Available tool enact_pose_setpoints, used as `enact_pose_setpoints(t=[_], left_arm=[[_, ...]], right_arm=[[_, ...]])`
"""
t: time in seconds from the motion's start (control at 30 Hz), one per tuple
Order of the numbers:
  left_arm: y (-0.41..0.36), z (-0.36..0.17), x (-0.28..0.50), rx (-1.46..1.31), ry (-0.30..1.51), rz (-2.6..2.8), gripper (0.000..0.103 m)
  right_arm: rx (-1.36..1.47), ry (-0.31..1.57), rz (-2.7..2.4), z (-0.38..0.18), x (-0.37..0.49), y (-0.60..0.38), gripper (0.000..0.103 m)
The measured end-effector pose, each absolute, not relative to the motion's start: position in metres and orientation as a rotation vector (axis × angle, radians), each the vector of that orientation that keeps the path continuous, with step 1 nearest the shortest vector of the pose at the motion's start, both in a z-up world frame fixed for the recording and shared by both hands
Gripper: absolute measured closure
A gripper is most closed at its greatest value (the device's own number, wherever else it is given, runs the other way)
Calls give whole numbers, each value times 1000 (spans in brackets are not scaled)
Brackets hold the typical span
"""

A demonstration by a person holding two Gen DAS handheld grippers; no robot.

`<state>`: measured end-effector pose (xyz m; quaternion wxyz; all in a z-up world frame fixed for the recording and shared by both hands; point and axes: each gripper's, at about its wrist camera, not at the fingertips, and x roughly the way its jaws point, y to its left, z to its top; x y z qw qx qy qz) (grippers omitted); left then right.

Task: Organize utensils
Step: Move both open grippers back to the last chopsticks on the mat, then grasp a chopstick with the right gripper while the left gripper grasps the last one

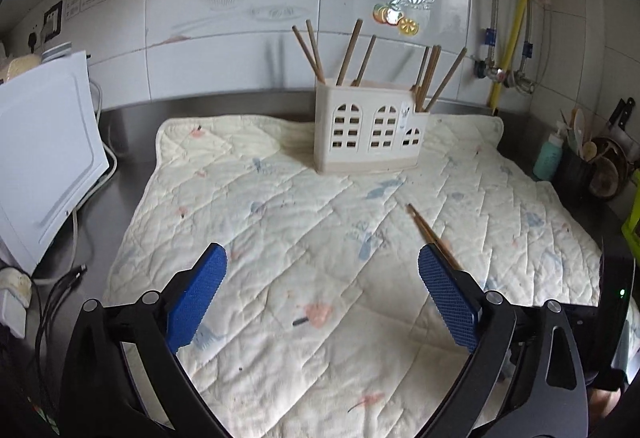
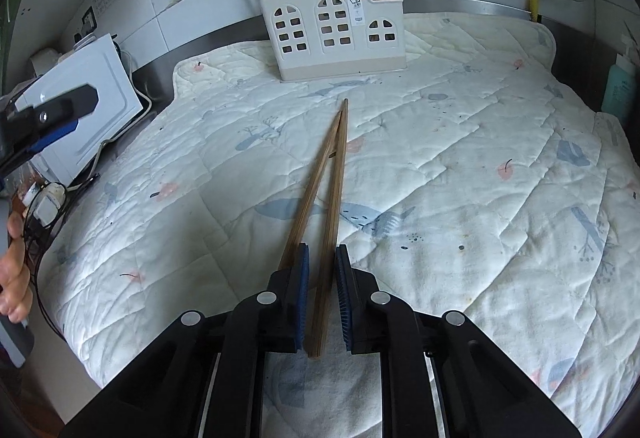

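Observation:
A cream utensil holder point(image 1: 368, 127) with arched cut-outs stands at the back of the quilted mat point(image 1: 304, 238); several wooden chopsticks stick out of it. It also shows in the right wrist view point(image 2: 334, 31). My right gripper point(image 2: 322, 258) has its blue pads close around a pair of wooden chopsticks point(image 2: 326, 189), which point toward the holder; the left stick runs outside the left pad. Their tips show in the left wrist view point(image 1: 424, 228). My left gripper point(image 1: 322, 270) is open and empty above the mat's front left.
A white appliance point(image 1: 44, 153) with cables stands left of the mat. A teal bottle point(image 1: 549, 155) and a dark pot of kitchen tools point(image 1: 592, 161) stand at the right. Tiled wall, pipes and a yellow hose point(image 1: 516, 17) lie behind.

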<state>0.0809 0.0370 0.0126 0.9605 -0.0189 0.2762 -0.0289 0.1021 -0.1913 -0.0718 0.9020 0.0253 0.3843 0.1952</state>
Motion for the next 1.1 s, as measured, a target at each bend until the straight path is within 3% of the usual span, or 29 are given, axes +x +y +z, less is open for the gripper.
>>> enact_pose_setpoints(t=[0.7,0.97,1.1], left_arm=[[-38,-36,55,-38,692,-184,7],[-77,-48,51,-13,718,-215,28],[-87,-56,54,-35,746,-240,51]], right_arm=[[108,679,336,-40,75,-248,96],[114,629,333,-28,64,-267,96],[132,621,340,-27,62,-274,96]])
